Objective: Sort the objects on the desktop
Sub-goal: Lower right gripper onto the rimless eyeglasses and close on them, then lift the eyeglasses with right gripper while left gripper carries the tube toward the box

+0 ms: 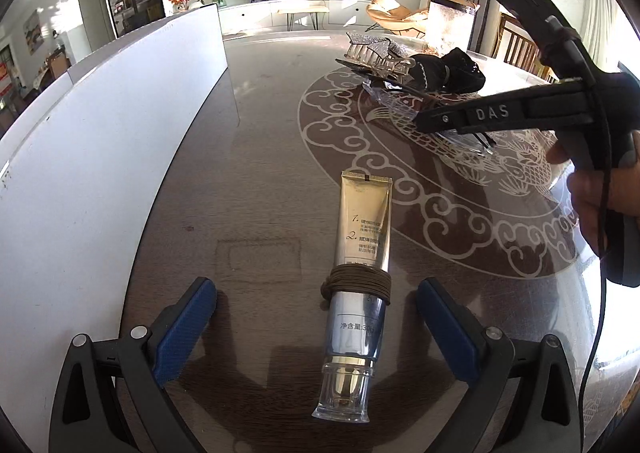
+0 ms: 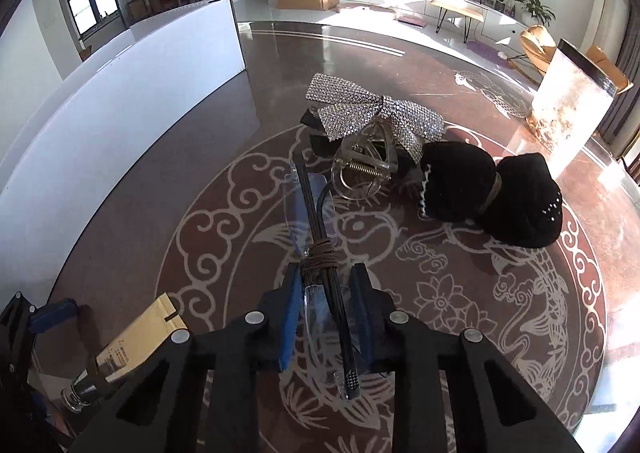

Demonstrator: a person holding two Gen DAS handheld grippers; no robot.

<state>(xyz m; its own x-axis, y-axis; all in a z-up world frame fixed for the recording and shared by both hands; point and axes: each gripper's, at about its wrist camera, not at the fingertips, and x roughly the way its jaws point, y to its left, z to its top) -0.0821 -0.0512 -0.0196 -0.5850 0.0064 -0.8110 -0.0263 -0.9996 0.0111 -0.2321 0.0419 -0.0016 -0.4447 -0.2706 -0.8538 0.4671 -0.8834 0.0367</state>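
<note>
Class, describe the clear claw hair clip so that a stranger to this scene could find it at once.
Start at the round white cloud-and-fish pattern on the dark table. At its far edge lies a cluster of hair accessories; the clear claw hair clip sits between the rhinestone bow and the black fabric bow. It alone is see-through plastic with a metal spring showing.

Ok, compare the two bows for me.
The silver bow is covered in sparkling stones and flat; the black bow is dark fabric and puffy. The silver one lies farther from the right gripper, behind the clear hair claw. Both rest on the table.
</note>
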